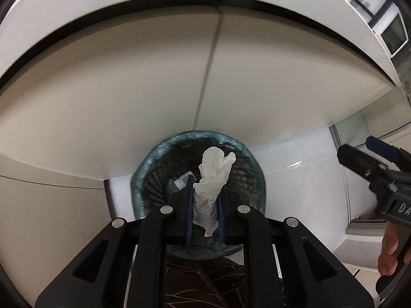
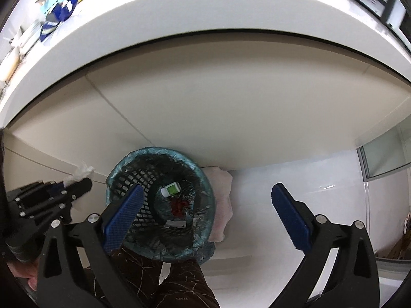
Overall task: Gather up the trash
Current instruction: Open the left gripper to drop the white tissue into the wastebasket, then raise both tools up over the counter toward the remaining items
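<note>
**Crumpled tissue held over a lined waste basket beside a white counter**

The crumpled white paper tissue (image 1: pixel 214 179) is pinched between the blue-padded fingers of the left gripper (image 1: pixel 205 195), which is closed on its lower half; the upper part of the tissue stands free beyond the fingertips, and a short tail hangs out below the pads. In the left wrist view the tissue lies in line with the mouth of the round black mesh waste basket (image 1: pixel 154 179), which is lined with a teal plastic bag (image 1: pixel 143 164) folded over its rim. In the right wrist view the same left gripper (image 2: pixel 74 179) appears at the left edge, with the tissue (image 2: pixel 82 170) protruding from its tip, to the left of the basket rim (image 2: pixel 120 177).

Inside the basket, seen from the right wrist, lie a small white container with a green label (image 2: pixel 170 189), a red scrap (image 2: pixel 179 205) and a flat white scrap (image 2: pixel 177 223).

The right gripper (image 2: pixel 208 200) is spread wide, nothing between its blue pads (image 2: pixel 125 215); its left finger overlaps the near side of the basket. In the left wrist view it appears at the right edge (image 1: pixel 359 154), held by a hand (image 1: pixel 390 251).

A pale cloth (image 2: pixel 223 195) lies on the white floor (image 2: pixel 295 174), touching the basket's right side. The basket stands against beige cabinet fronts (image 2: pixel 231 107) under a white countertop (image 2: pixel 205 10), which carries blue and white packaging (image 2: pixel 59 12) at its far left. Dark patterned trousers (image 2: pixel 179 282) fill the lower centre.
</note>
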A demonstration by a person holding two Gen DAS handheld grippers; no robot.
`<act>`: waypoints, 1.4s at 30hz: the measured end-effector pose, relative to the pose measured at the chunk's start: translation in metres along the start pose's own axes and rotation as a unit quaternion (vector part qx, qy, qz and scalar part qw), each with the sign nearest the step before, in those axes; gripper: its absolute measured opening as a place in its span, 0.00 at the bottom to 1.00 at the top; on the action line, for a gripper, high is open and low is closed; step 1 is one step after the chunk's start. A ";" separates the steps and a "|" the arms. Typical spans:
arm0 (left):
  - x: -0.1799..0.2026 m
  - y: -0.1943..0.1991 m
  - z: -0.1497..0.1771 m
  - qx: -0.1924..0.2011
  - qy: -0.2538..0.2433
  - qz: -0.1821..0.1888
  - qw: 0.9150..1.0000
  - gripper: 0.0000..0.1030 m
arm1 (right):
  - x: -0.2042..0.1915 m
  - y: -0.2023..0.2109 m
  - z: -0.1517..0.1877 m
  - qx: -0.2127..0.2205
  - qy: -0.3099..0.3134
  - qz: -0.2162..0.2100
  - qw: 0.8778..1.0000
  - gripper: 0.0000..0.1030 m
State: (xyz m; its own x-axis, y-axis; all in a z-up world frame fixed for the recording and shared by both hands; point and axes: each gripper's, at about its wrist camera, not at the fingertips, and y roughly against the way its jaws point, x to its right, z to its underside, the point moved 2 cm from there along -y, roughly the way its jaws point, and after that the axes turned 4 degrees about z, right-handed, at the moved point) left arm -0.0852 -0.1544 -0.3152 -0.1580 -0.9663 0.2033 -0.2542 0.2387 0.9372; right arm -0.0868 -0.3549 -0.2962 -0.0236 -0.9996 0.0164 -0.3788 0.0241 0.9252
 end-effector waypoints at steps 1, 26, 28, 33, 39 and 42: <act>0.003 -0.002 0.000 -0.001 -0.002 0.001 1.000 0.14 | 0.002 0.002 -0.001 0.001 -0.003 0.000 1.000 0.92; 0.010 0.023 -0.008 0.029 0.002 -0.006 1.000 0.85 | 0.003 0.006 -0.002 0.013 0.010 -0.003 1.000 0.92; 0.008 0.033 -0.011 0.040 0.002 -0.006 0.999 0.90 | 0.001 0.012 -0.004 0.024 0.018 -0.001 1.000 0.92; 0.005 0.054 -0.019 0.047 0.010 -0.012 0.999 0.94 | -0.003 0.025 -0.013 0.036 0.027 -0.005 0.999 0.93; 0.001 0.094 -0.025 0.056 0.015 -0.021 0.998 0.94 | -0.007 0.057 -0.033 0.063 0.034 -0.003 0.997 0.92; -0.006 0.117 -0.031 0.062 0.027 -0.026 0.997 0.94 | -0.011 0.075 -0.044 0.080 0.039 -0.005 0.996 0.92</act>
State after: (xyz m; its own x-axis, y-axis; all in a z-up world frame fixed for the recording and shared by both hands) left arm -0.0843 -0.1232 -0.1979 -0.0906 -0.9808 0.1726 -0.3778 0.1942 0.9053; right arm -0.0739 -0.3425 -0.2099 0.0505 -0.9978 0.0434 -0.5206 0.0108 0.8537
